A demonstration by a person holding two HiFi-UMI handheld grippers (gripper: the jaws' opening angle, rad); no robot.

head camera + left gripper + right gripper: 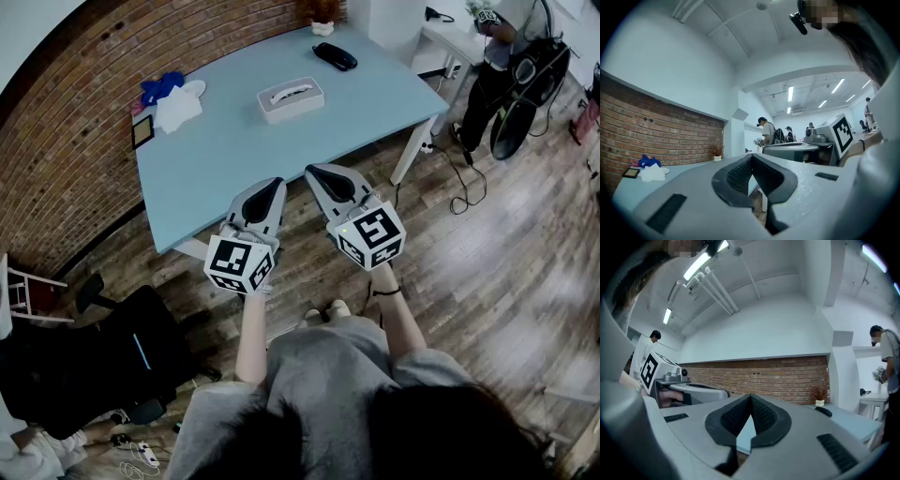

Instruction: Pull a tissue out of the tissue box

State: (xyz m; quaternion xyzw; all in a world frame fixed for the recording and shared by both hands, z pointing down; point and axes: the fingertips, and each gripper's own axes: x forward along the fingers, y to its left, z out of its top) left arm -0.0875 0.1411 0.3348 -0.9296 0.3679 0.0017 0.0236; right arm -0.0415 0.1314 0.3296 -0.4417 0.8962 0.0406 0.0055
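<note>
Blue tabletop [234, 150] is carrying the tissue box [291, 98] near its middle, its long axis running roughly side to side before the person, a white tissue [287, 93] poking from its slot. The left gripper [272, 184] and right gripper [317, 171] are hovering at the near edge, jaws pressed together on nothing. The box is lying straight ahead, well apart, the right gripper seemingly slightly nearer.

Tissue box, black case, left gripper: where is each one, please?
tissue box [291, 100], head view, middle of its top.
black case [335, 56], head view, its middle.
left gripper [274, 184], head view, where its closed tips meet.
</note>
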